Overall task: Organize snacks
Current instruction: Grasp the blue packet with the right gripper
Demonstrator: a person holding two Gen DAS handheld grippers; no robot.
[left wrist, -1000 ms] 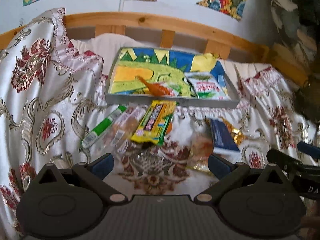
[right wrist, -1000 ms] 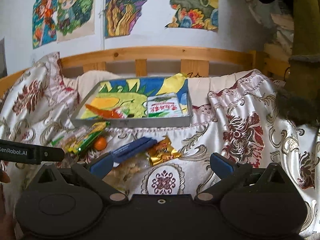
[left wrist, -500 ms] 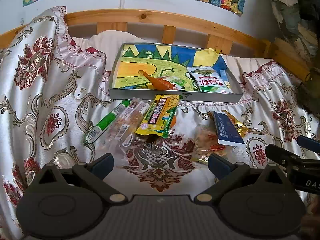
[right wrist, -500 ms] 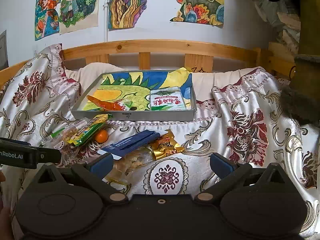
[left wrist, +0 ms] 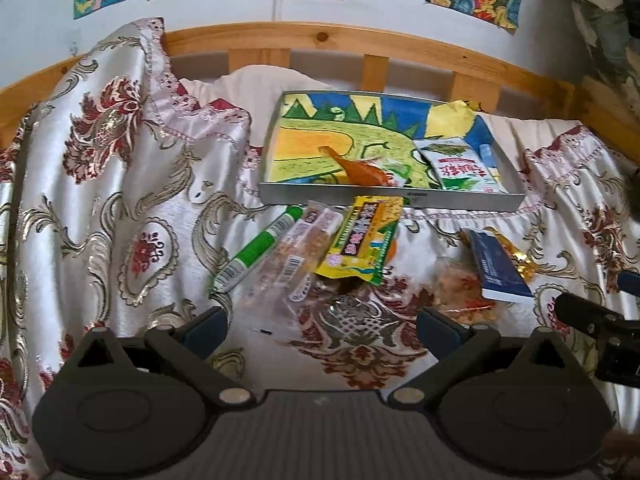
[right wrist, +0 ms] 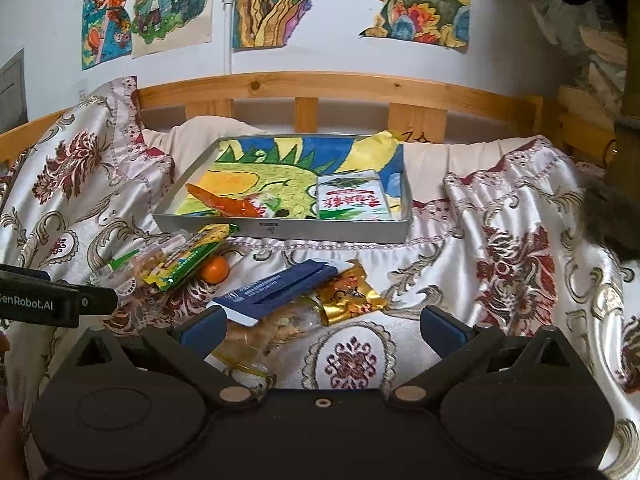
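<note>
From the left wrist I see my left tool (left wrist: pixel 322 322) spread wide, holding nothing, short of the yellow snack pack (left wrist: pixel 362 240) lying just before the tray (left wrist: pixel 392 200), where overlapping wrappers risk a double grab; from the right wrist my right tool (right wrist: pixel 323 326) gapes empty beside the blue packet (right wrist: pixel 276 290), also before the tray (right wrist: pixel 320 232), on slippery bed cover (right wrist: pixel 520 240).

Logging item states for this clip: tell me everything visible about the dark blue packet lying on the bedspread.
The dark blue packet is a flat, slim rectangle with small white print and a white end edge toward the cameras. It lies flat on the floral satin bedspread, outside the metal tray, resting partly on a clear bag of snacks and against a gold foil wrapper. In the left wrist view it appears at. No gripper touches it.
</note>
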